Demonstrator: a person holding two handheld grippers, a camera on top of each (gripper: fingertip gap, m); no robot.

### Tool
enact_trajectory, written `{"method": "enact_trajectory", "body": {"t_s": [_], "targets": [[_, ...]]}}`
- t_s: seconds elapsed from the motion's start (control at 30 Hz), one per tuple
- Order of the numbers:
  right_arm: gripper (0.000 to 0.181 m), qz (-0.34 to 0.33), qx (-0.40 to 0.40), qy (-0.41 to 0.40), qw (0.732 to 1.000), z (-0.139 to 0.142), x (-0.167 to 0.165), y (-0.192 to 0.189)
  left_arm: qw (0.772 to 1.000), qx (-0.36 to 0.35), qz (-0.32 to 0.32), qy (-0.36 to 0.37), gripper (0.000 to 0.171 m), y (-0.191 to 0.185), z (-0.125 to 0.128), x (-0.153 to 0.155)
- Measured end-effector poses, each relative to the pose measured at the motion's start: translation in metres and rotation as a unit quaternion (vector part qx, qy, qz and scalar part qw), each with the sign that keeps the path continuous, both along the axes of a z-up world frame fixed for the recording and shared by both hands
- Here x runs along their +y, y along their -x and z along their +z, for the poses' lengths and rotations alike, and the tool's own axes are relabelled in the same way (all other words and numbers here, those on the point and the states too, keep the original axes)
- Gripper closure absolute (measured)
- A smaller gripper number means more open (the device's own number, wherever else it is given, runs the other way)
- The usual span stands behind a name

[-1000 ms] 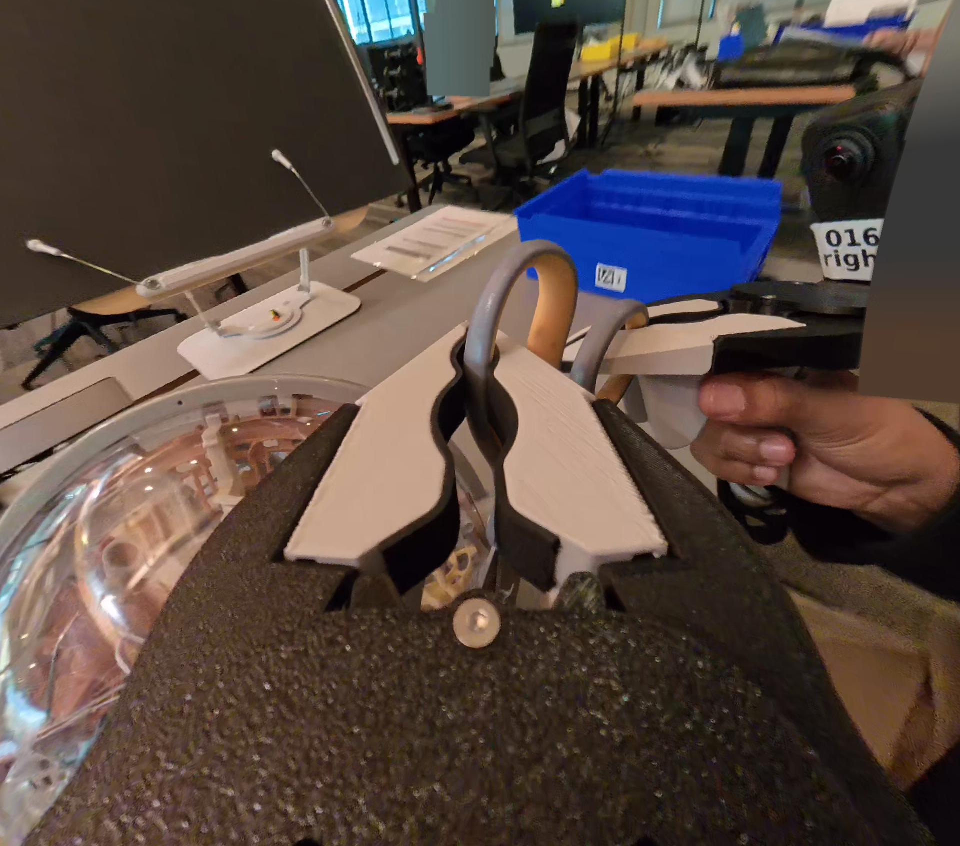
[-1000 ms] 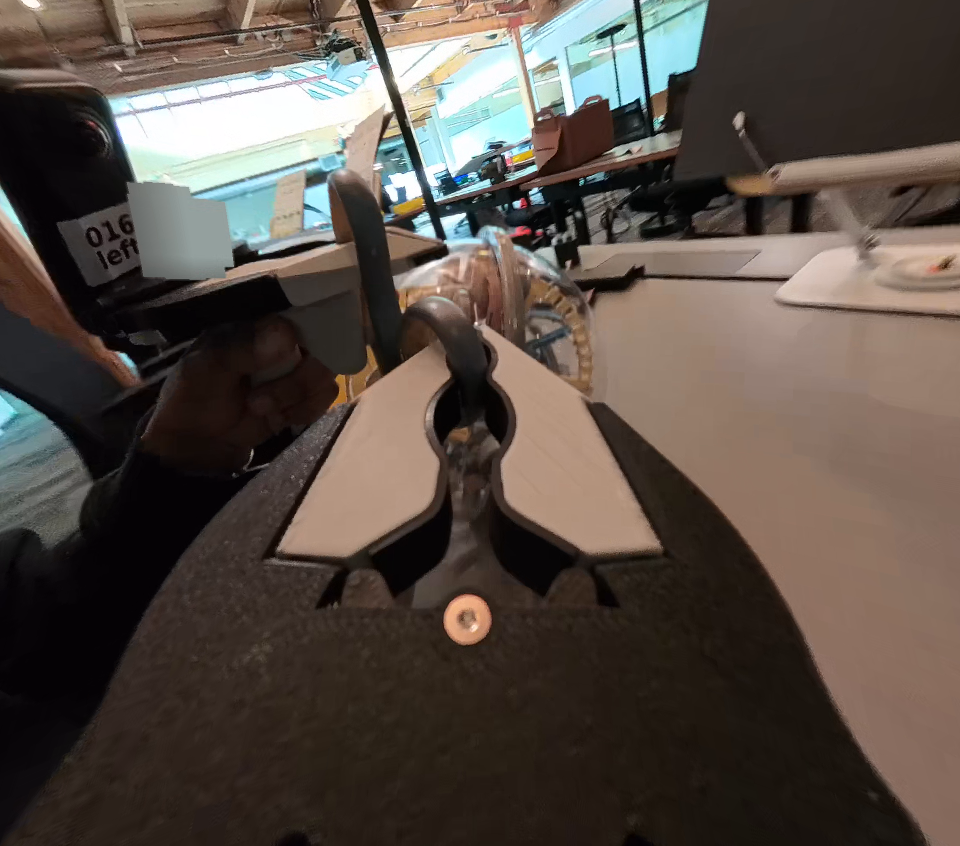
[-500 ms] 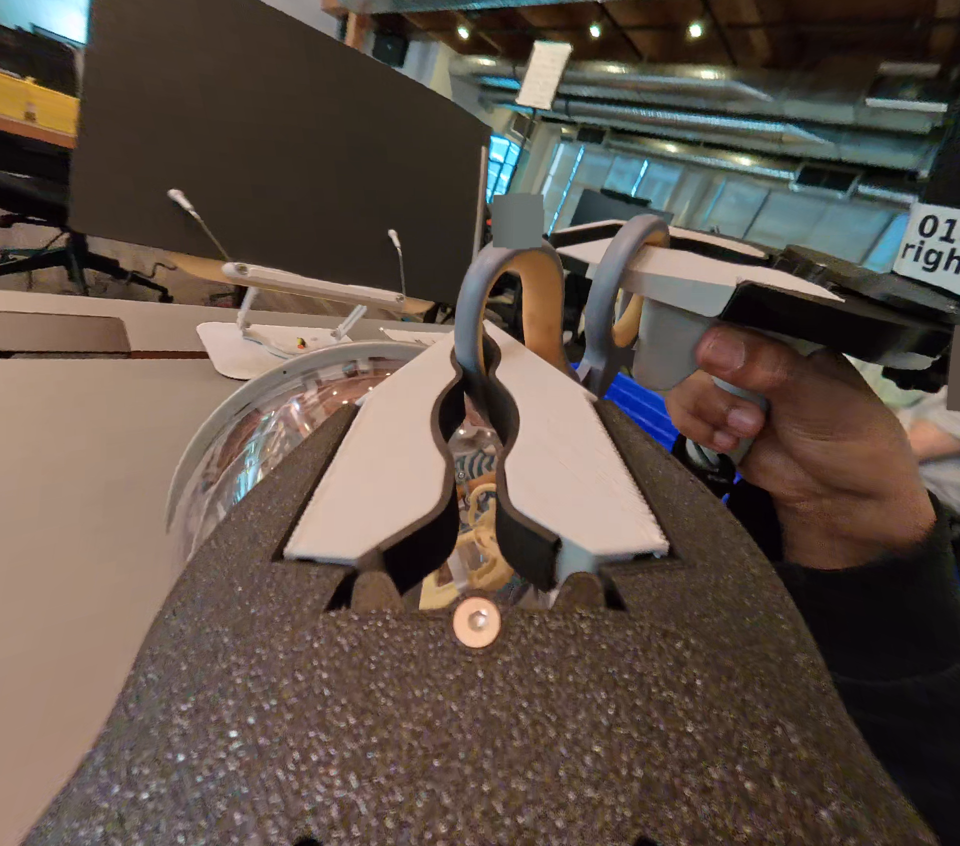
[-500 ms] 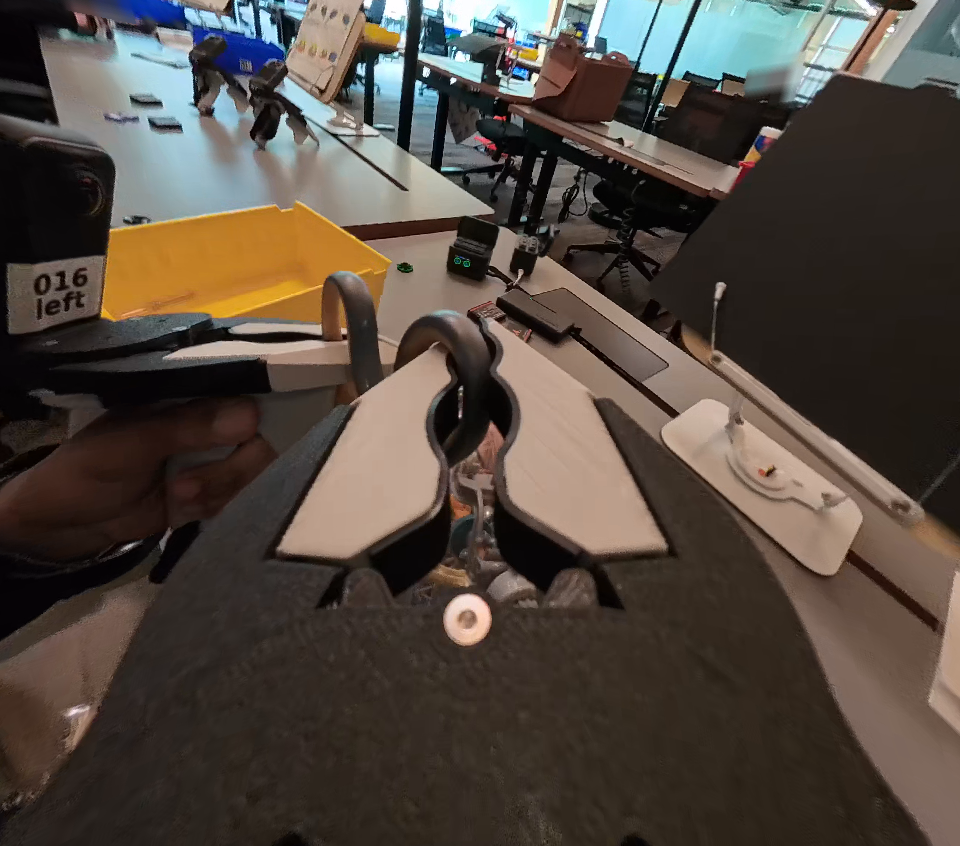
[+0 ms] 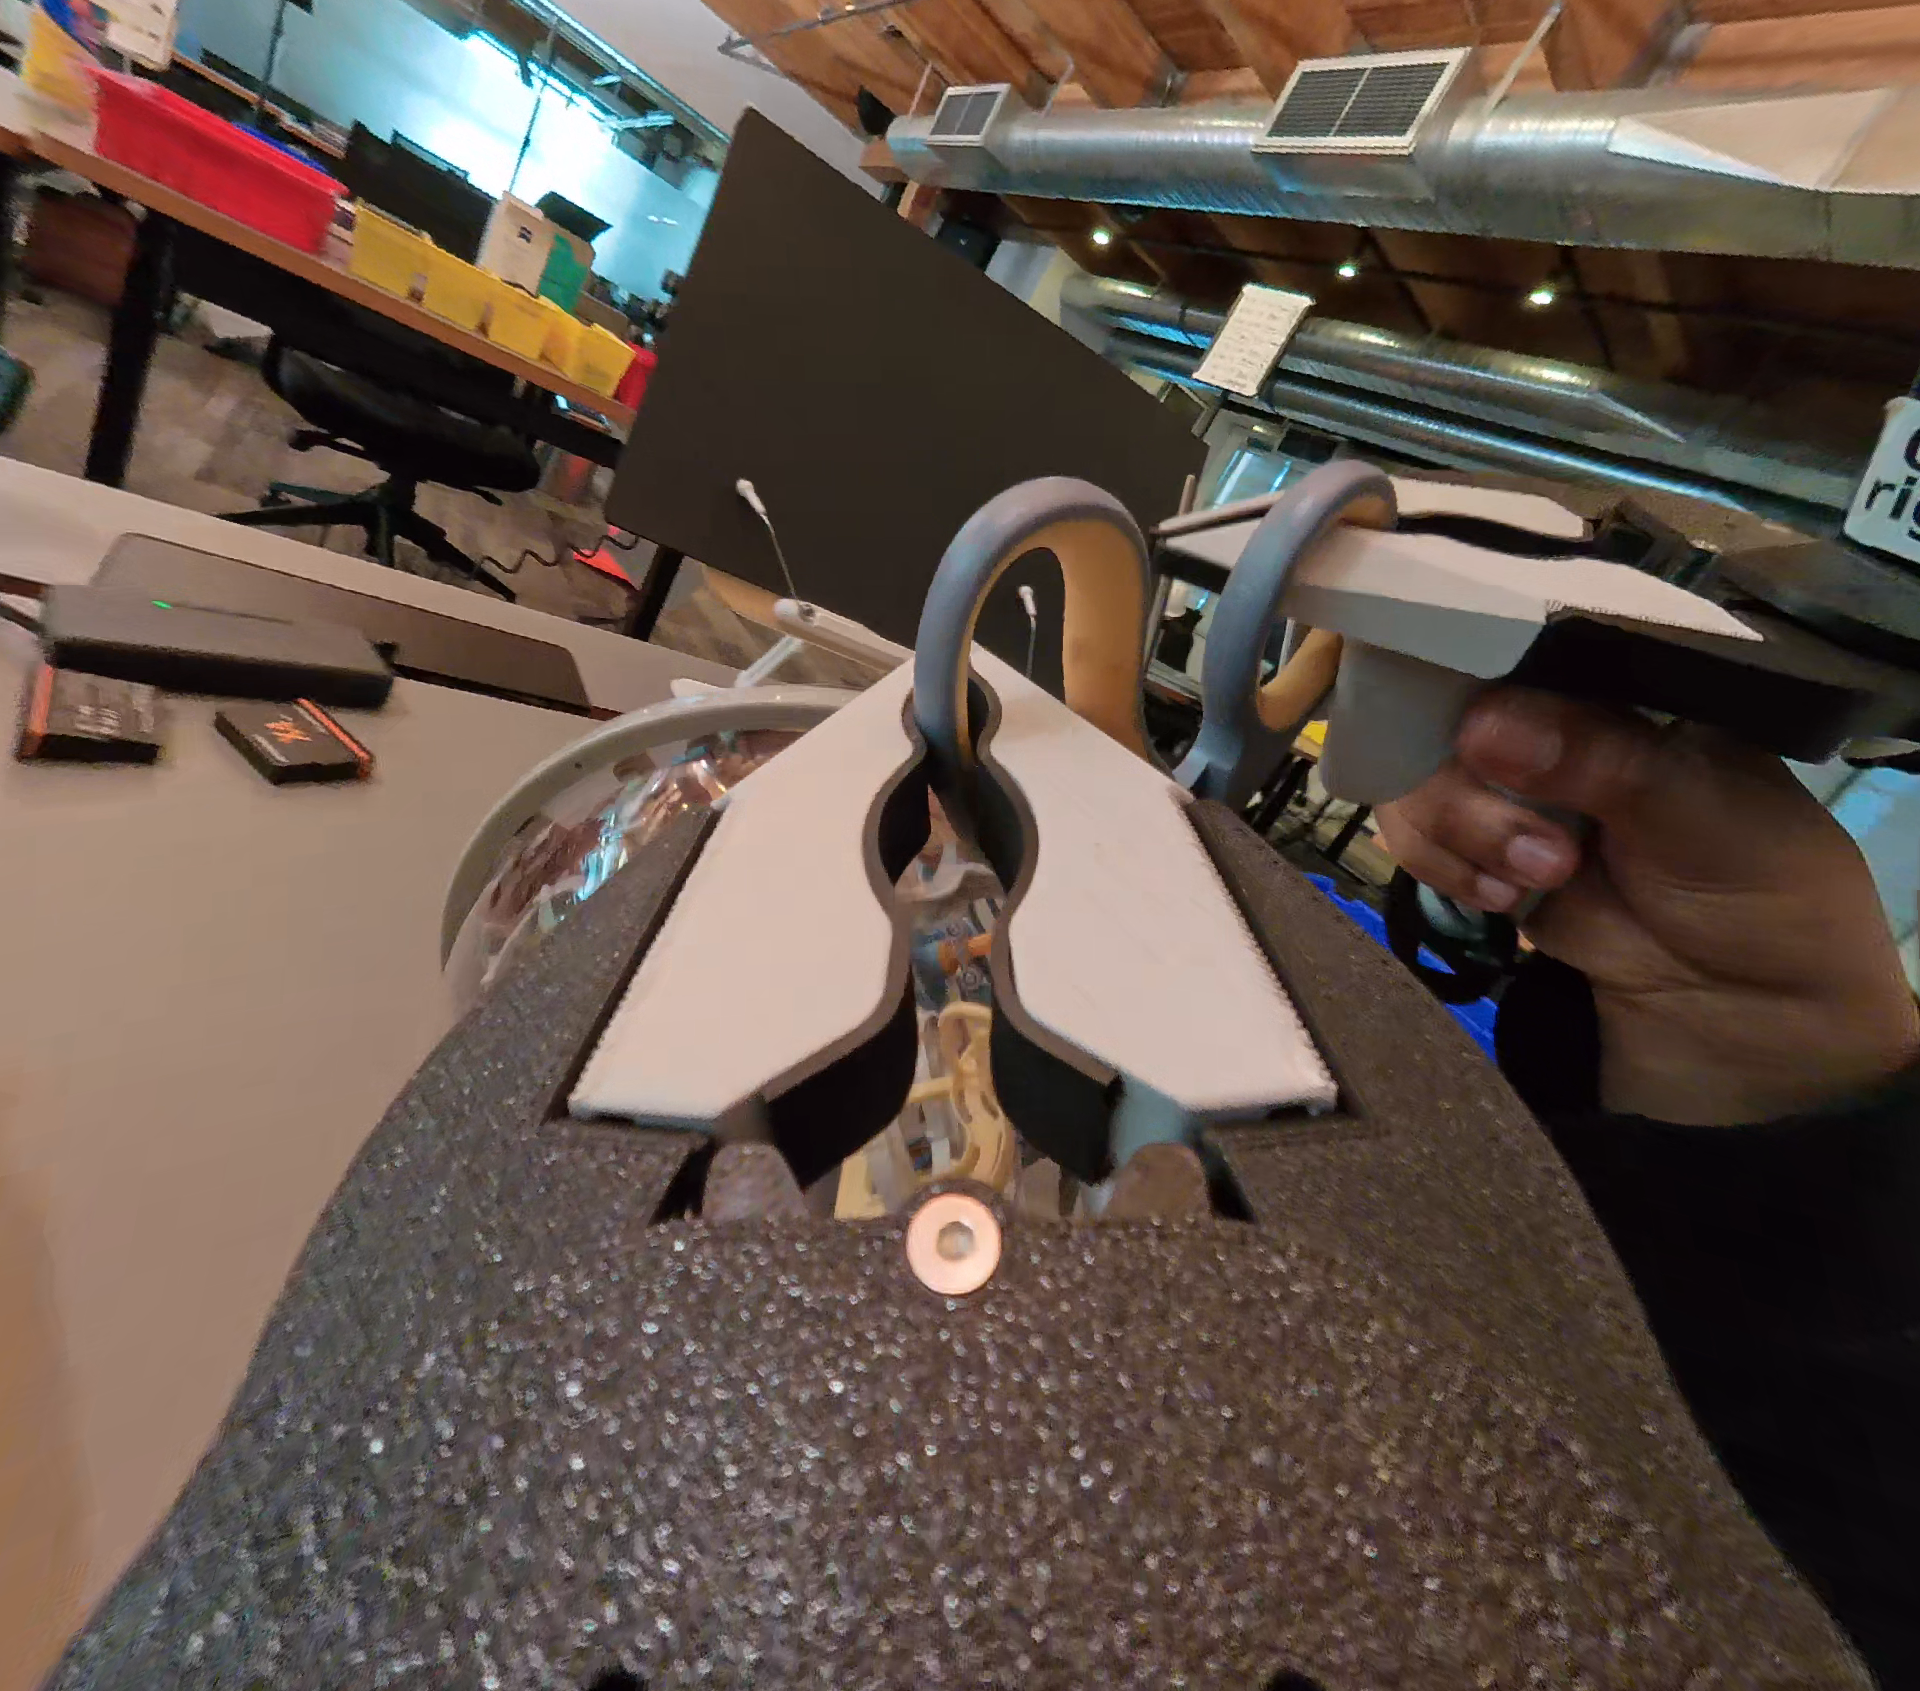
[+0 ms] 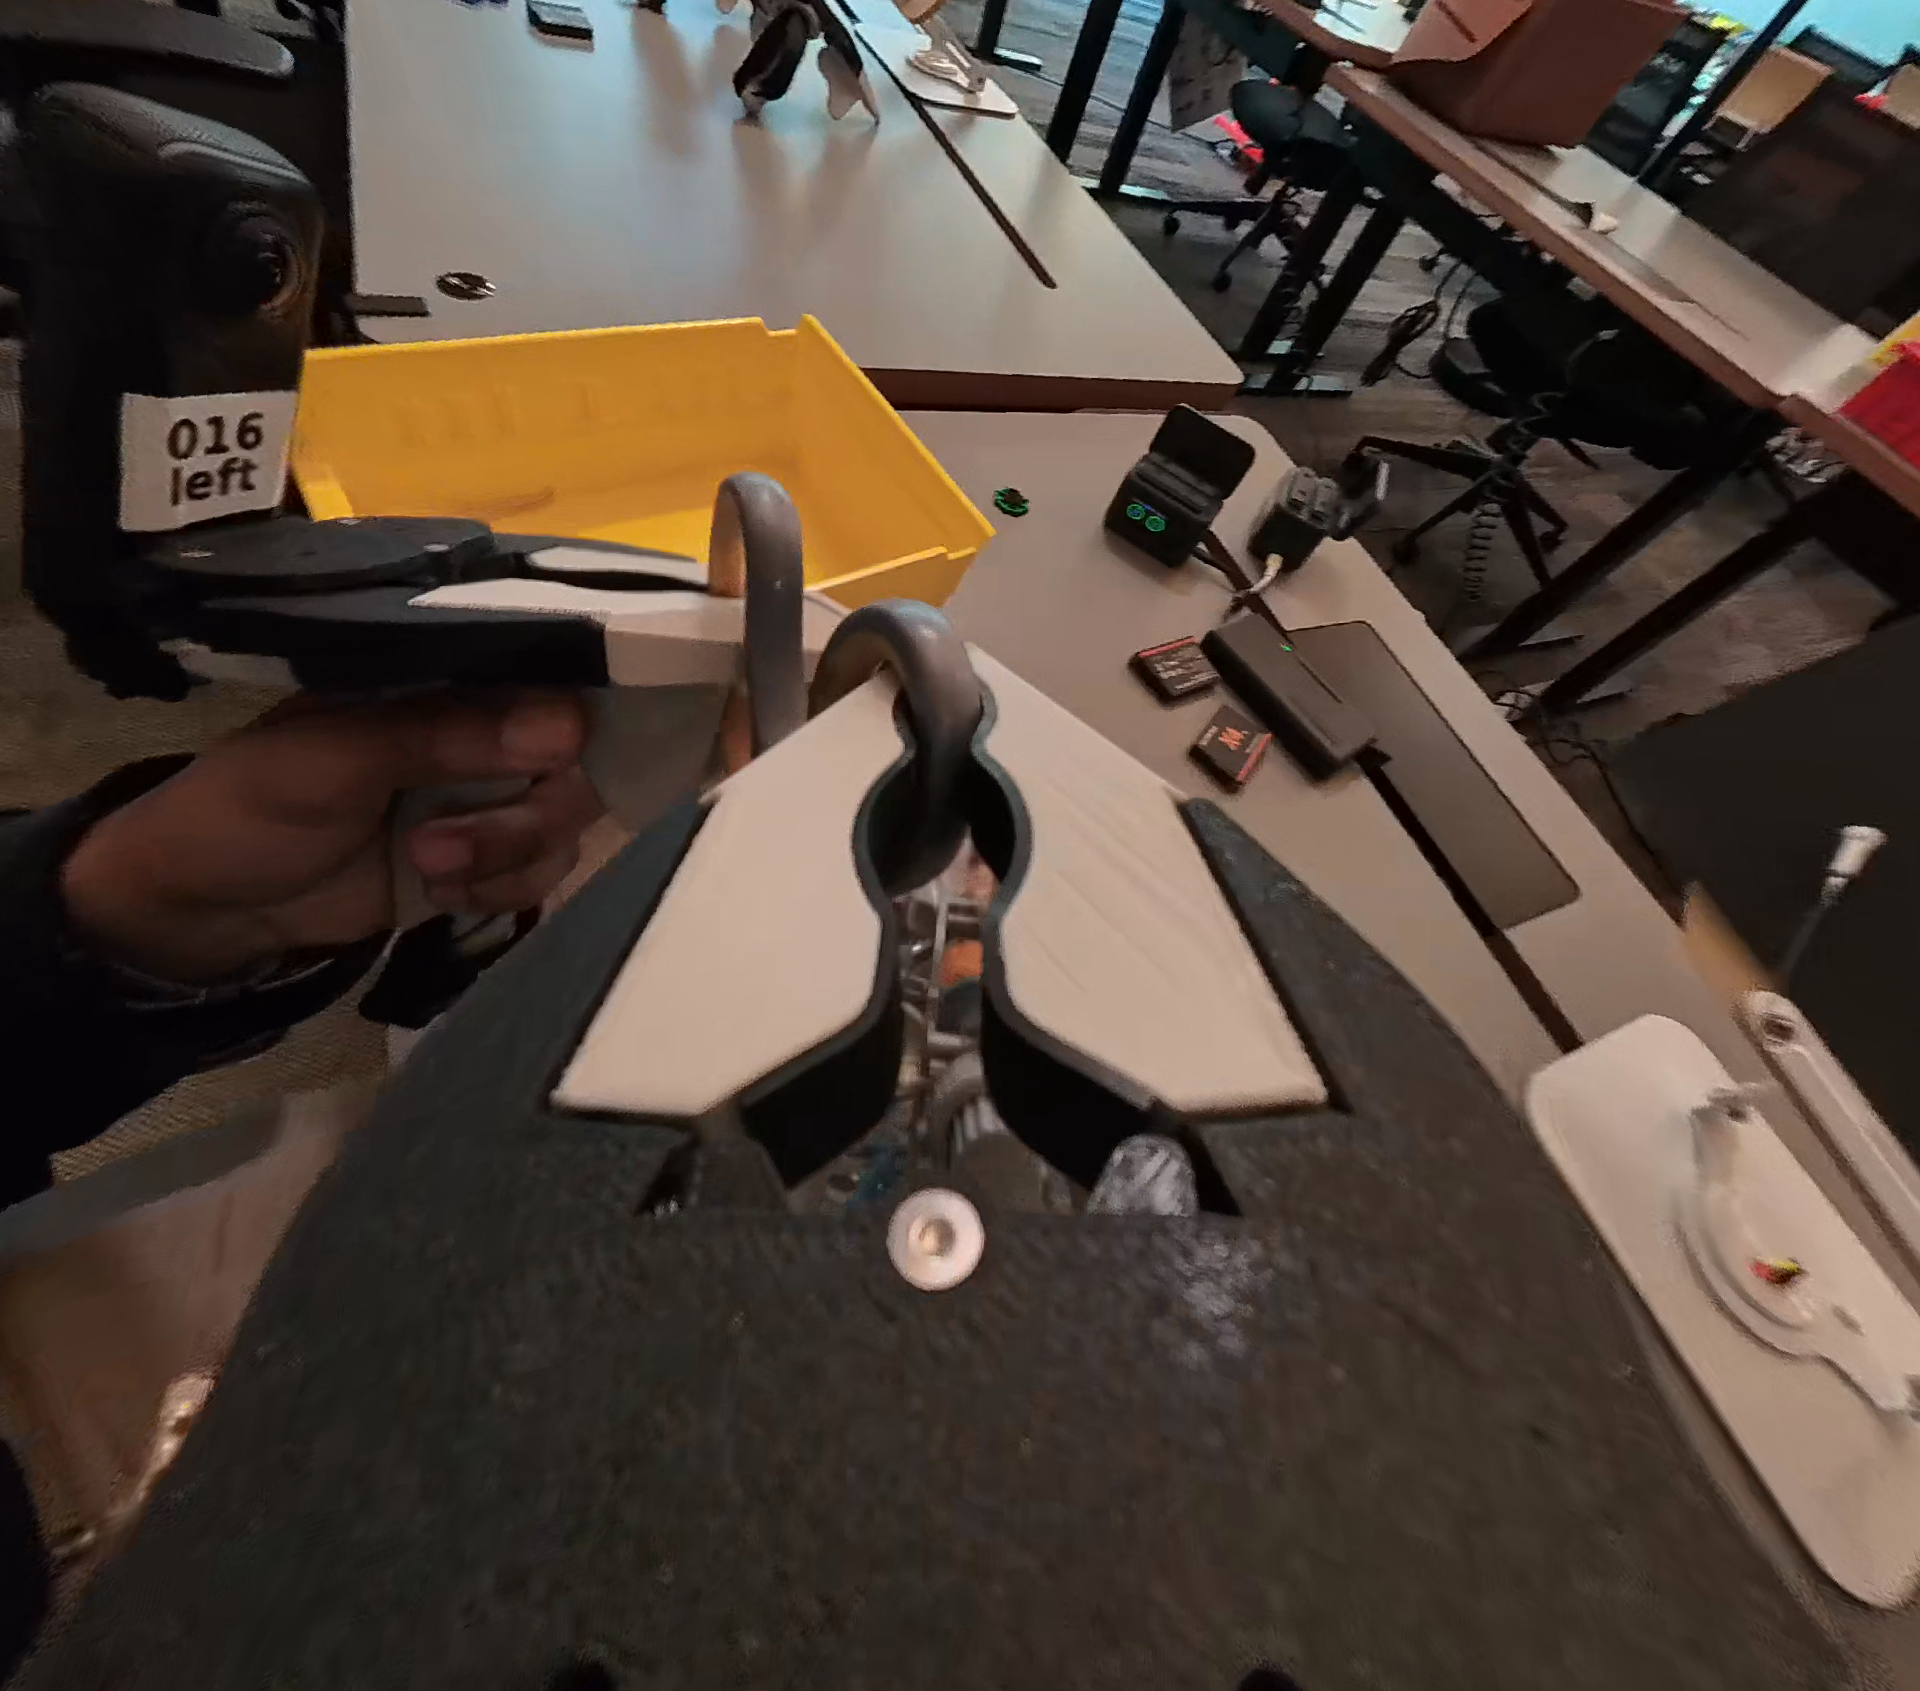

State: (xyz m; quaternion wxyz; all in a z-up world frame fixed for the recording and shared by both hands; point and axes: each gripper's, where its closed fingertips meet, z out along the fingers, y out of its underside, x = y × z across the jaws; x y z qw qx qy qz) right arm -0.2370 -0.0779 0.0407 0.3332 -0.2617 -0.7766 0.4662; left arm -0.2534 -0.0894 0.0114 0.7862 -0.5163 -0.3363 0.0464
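Note:
A pair of scissors with grey handle loops lined in tan is held between both grippers. My left gripper [image 5: 951, 706] is shut on one loop [image 5: 997, 519]. My right gripper [image 6: 935, 722] is shut on the other loop [image 6: 914, 633]. In the left wrist view the right gripper [image 5: 1455, 581] comes in from the right with its loop [image 5: 1262, 561] and a hand under it. In the right wrist view the left gripper [image 6: 644, 592] comes in from the left. The blades are hidden below the fingers. A clear dome [image 5: 582, 820] with small parts inside lies under the grippers.
A yellow bin [image 6: 623, 436] stands on the grey table [image 6: 1091, 602] behind the left gripper. Black flat devices [image 6: 1309, 696] and small black cards [image 5: 291, 742] lie on the table. A white stand base [image 6: 1704, 1226] sits at the right. A black panel [image 5: 883, 415] stands behind. One gripper's finger ends stand about 4 centimeters off the other's.
Both grippers stay shut on the scissor loops. The left view has swung left and up toward the ceiling. The right view has tipped down toward the table and yellow bin.

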Motion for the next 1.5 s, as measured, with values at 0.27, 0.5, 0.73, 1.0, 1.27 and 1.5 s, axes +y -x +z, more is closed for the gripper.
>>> {"method": "enact_trajectory", "body": {"t_s": [0.27,0.5,0.73,1.0,1.27,1.5], "targets": [[0.181,0.032,-0.026,0.108,0.993,-0.019,0.004,-0.014,0.998,0.043,0.009,0.042,0.171,0.006,-0.001,-0.012],[0.181,0.021,0.015,0.171,0.985,-0.028,0.029,-0.035,0.993,0.062,-0.039,0.094,0.171,-0.005,-0.015,0.010],[0.181,0.002,0.043,0.194,0.980,-0.038,0.043,-0.048,0.983,0.103,-0.042,0.147,0.171,-0.018,-0.021,0.028],[0.181,-0.012,0.051,0.232,0.971,-0.044,0.053,-0.053,0.980,0.107,-0.057,0.157,0.171,-0.029,-0.026,0.044],[0.181,-0.016,0.047,0.237,0.970,-0.046,0.055,-0.054,0.981,0.101,-0.049,0.161,0.171,-0.030,-0.028,0.048],[0.181,-0.027,0.039,0.218,0.975,-0.047,0.057,-0.049,0.982,0.095,-0.039,0.161,0.171,-0.030,-0.029,0.051]]}}
